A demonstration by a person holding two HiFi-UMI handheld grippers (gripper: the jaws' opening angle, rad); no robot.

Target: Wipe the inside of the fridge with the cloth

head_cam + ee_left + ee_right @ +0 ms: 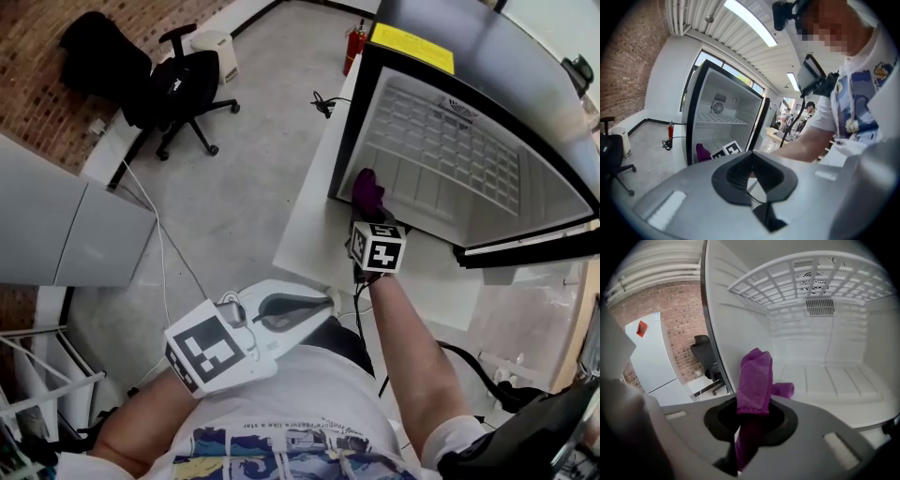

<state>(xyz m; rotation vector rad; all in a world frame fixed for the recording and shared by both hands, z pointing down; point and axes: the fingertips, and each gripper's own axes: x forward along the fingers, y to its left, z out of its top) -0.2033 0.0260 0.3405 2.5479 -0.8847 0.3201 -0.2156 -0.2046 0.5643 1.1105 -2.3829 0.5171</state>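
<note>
Right claw [749, 420] pinches the cloth [754, 376] before the open fridge [825, 357].

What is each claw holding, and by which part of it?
The right claw grips the purple cloth by its near part; the folded far end sticks out past the jaws. The left claw, jaws together, holds nothing.

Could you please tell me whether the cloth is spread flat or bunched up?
Bunched up: the cloth stands in a folded wad, pinched in the right gripper.
</note>
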